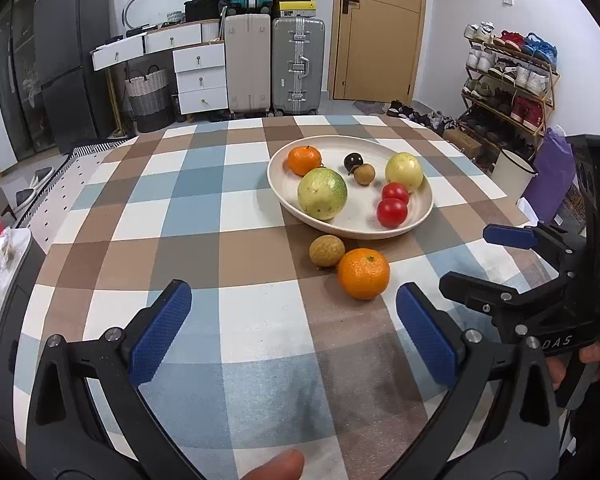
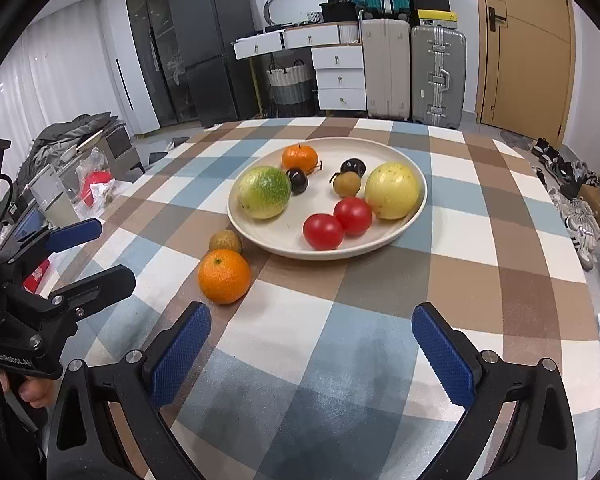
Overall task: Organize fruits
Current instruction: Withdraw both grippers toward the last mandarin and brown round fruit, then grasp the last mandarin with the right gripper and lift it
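On the checked tablecloth, an orange (image 1: 363, 273) (image 2: 224, 276) and a small brown fruit (image 1: 327, 251) (image 2: 225, 241) lie touching, just in front of a white plate (image 1: 360, 234) (image 2: 340, 254). The plate holds another orange (image 1: 304, 160), a green-yellow round fruit (image 1: 322, 195), a yellow one (image 1: 404, 172), two red tomatoes (image 1: 392, 212), dark plums (image 2: 298, 180) and a brown fruit (image 2: 347, 183). My left gripper (image 1: 294, 292) (image 2: 114, 248) stands open, low over the cloth, short of the loose orange. My right gripper (image 2: 311, 312) (image 1: 464, 256) is open and holds nothing, to the right of that orange.
The table's far edge runs behind the plate. Beyond it stand suitcases (image 1: 276, 68), white drawers (image 1: 200, 76), a dark fridge (image 1: 72, 60) and a shoe rack (image 1: 508, 80). Clutter and a red bag (image 2: 96, 184) lie off the left edge. A thumb (image 1: 276, 464) shows at the bottom.
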A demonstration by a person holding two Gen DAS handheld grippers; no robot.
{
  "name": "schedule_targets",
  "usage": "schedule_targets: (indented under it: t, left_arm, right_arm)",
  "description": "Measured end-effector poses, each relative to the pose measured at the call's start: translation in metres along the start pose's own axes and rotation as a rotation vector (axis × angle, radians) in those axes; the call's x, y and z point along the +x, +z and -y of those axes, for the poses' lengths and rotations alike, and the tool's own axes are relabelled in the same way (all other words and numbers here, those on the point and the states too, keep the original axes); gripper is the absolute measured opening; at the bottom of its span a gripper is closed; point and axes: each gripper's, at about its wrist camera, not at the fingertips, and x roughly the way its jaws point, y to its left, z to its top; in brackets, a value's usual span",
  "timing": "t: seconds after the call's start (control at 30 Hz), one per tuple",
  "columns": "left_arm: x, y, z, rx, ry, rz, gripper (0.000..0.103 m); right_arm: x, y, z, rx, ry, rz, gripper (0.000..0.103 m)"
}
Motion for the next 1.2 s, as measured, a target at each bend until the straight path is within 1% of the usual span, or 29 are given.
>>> schedule_targets:
  t: [0.13,0.3,0.43,0.73,0.8,0.93,1.1,1.2]
  left_arm:
    - [0.01,-0.003,-0.005,0.003,0.011,-0.026,0.102]
    - [0.018,-0.006,-0.012,-0.025,-0.02,-0.056,0.102]
    - [0.026,-0.009,-0.017,-0.035,-0.01,-0.076,0.102]
    - [0.031,-0.011,-0.045,-0.094,0.009,-0.081,0.102]
    - [0.032,-0.011,-0.05,-0.1,0.015,-0.083,0.102]
    - [0.035,-0.012,-0.056,-0.116,0.011,-0.089,0.102]
    - [0.036,-0.011,-0.058,-0.117,0.014,-0.087,0.102]
    - [0.036,-0.012,-0.059,-0.116,0.015,-0.086,0.102]
  right_arm:
    - [0.006,-0.004,-0.004,0.009,-0.001,-0.019,0.102]
    - [0.017,-0.008,-0.014,-0.017,-0.012,-0.071,0.102]
    - [0.03,-0.009,-0.023,-0.025,-0.032,-0.102,0.102]
    - [0.049,0.004,-0.046,-0.045,-0.014,-0.105,0.101]
    - [0.053,0.007,-0.052,-0.061,-0.008,-0.107,0.098]
    - [0.061,0.012,-0.062,-0.079,-0.003,-0.111,0.087]
    - [0.067,0.016,-0.069,-0.094,0.011,-0.109,0.079]
    - [0.069,0.017,-0.071,-0.102,0.02,-0.112,0.071]
